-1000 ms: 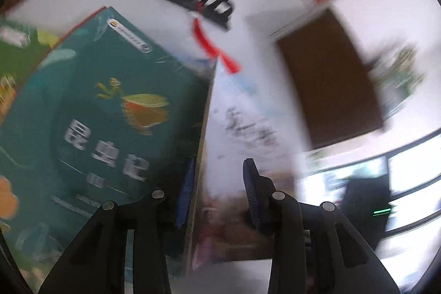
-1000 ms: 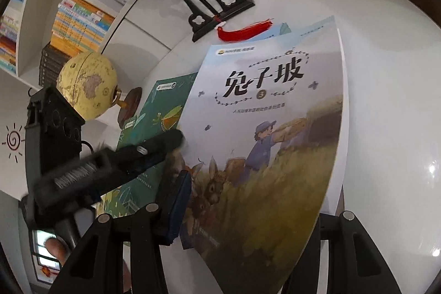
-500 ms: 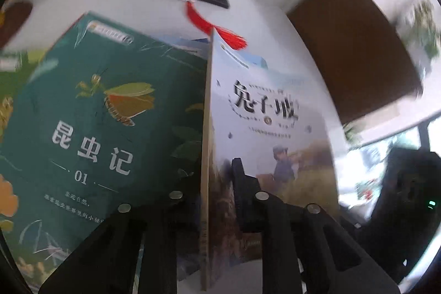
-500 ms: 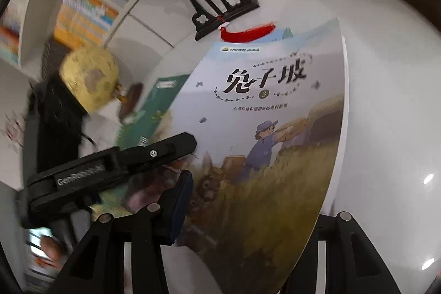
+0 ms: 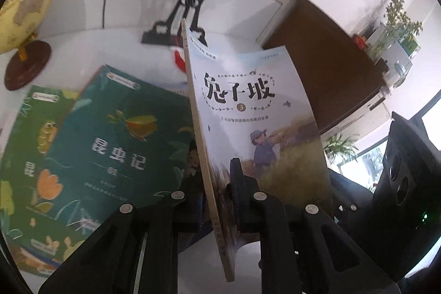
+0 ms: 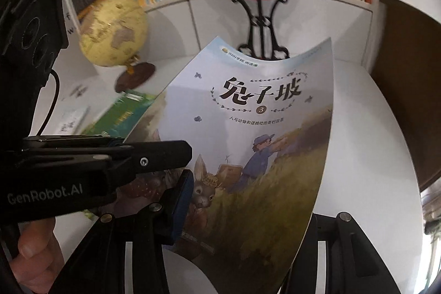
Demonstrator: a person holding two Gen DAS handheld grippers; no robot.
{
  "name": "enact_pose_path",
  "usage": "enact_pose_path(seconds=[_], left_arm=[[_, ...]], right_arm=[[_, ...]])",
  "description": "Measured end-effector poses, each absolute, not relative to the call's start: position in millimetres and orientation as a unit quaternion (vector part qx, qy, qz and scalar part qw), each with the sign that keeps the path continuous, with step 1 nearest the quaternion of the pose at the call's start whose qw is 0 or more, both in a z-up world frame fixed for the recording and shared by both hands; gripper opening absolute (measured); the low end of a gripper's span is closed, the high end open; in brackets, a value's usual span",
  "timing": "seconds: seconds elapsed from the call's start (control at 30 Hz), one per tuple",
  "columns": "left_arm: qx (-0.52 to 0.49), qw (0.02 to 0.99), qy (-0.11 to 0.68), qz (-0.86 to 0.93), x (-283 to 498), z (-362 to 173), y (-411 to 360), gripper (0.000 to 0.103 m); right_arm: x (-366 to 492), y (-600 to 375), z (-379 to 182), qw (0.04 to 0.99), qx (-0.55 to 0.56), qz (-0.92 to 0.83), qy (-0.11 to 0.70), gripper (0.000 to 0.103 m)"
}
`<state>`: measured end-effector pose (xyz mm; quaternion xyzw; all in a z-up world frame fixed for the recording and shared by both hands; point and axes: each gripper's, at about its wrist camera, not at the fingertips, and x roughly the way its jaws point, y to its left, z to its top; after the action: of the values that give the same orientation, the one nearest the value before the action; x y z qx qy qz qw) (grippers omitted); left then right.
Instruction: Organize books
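While the left gripper [image 5: 217, 181] pinches the pale book [image 5: 256, 117] by its spine edge, holding it upright above the white table [image 6: 366, 128], the right gripper [image 6: 248, 214] stands spread around that book's lower cover. Left of the pale book, two green books [image 5: 118, 139] lie flat. Beyond it stand a globe [image 6: 113, 30] and a fan stand [image 6: 261, 26].

The left tool [image 5: 217, 178] sits at the bottom middle of its own view, its two fingers pressed tight on the thin edge of a book. In the right wrist view it reaches in from the left side. The right tool [image 6: 248, 214] has its fingers spread wide apart at the bottom. A thumb [image 6: 35, 252] shows at the lower left.
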<state>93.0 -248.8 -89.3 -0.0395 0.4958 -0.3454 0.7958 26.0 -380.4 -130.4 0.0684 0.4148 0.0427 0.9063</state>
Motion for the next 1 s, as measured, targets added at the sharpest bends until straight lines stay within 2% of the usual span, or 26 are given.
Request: enact_pose_path(seconds=[0.43, 1.0], left_arm=[[-0.062, 0.836, 0.431, -0.333, 83.8, -35.1, -162.2, 0.012], [-0.104, 0.886, 0.369, -0.261, 87.9, 12.8, 50.9, 0.012]], right_arm=[[18.2, -294.2, -64.3, 0.935, 0.019, 0.064, 0.348, 0.047], [36.4, -87.1, -2.6, 0.948, -0.025, 0.119, 0.293, 0.047]])
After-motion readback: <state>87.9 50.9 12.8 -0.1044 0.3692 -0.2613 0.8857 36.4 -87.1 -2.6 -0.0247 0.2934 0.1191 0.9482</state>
